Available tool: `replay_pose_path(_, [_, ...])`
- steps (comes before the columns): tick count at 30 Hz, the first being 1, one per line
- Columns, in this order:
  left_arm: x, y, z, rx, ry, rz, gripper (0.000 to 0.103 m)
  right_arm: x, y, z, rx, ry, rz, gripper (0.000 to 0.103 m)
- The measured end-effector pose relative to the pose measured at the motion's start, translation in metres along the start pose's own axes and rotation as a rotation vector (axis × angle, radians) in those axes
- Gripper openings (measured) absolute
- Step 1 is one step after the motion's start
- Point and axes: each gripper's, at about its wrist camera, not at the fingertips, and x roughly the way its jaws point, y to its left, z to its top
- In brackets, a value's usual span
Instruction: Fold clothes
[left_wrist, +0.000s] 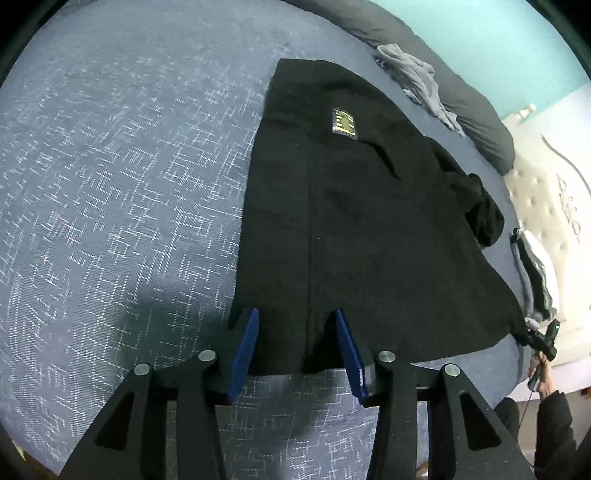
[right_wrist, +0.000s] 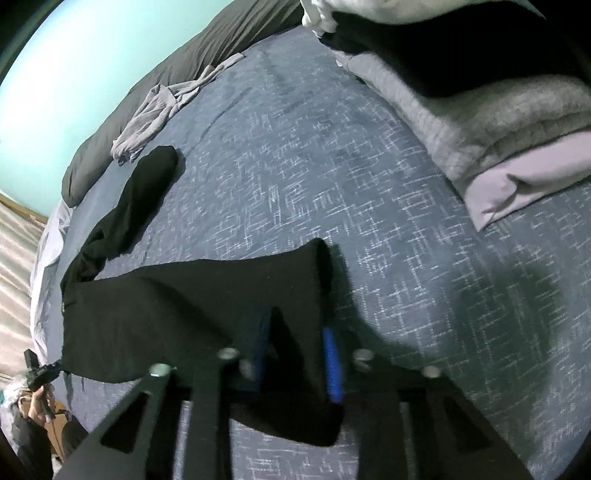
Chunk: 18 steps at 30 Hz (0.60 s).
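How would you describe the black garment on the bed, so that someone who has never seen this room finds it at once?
Look at the bed with the blue patterned cover. The black garment lies spread flat on it, near the edge, in front of the long dark grey pillow. Unlike the crumpled light grey garment and the folded stack, it is all black and bears a small yellow label.

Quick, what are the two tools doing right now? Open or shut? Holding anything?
Left tool: open, its blue pads either side of the black garment's near edge, not pressing.
Right tool: picture blurred; cannot tell if it grips the black cloth between its pads.
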Motion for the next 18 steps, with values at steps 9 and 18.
replay_pose_path(9, [-0.017, -0.014, 0.010, 0.052, -0.021, 0.063, 0.007, -0.036, 0.012, 0.011, -0.038, -0.101, -0.004, 0.004])
replay_pose_path(18, [-0.051, -0.003, 0.027, 0.035, -0.047, 0.063, 0.006, -0.069, 0.019, 0.023, -0.083, -0.097, -0.011, 0.004])
